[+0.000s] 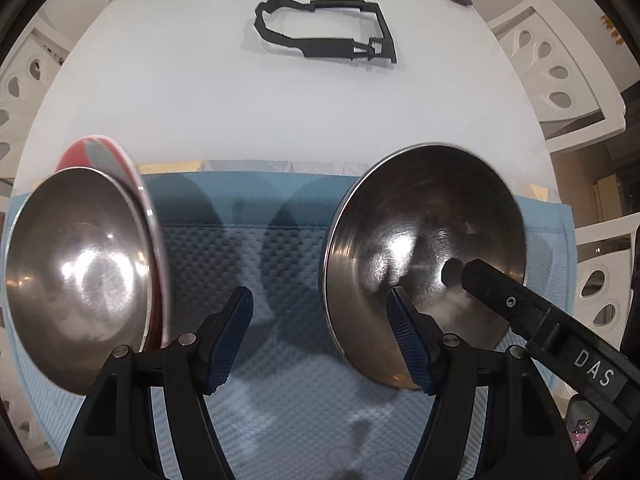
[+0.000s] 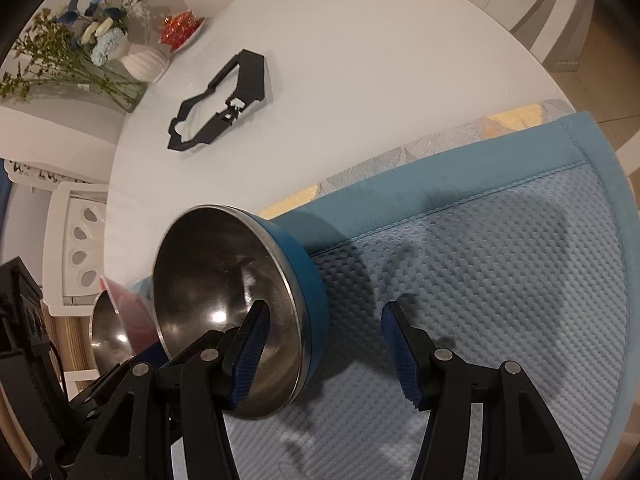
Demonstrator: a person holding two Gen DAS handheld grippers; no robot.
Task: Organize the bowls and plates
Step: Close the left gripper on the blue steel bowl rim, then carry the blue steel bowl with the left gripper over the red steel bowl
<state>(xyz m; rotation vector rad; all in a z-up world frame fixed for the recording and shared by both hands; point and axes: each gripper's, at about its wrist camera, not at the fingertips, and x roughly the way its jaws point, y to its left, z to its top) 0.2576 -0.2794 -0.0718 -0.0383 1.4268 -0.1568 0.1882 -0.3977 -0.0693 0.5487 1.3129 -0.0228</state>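
The blue bowl's [image 2: 236, 300] wall is being straddled by the right gripper [image 2: 325, 312], half-open and pressing nothing, with one finger inside. The red bowl [image 1: 80, 260] is being seen just outside the left gripper's [image 1: 319, 296] half-open, empty jaws, to their left.

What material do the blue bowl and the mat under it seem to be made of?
Blue bowl: inside looks like polished steel, since it mirrors light spots; the blue outer shell is matte, perhaps plastic or coating. Mat: soft woven fabric, judging by its waffle texture and stitched border.
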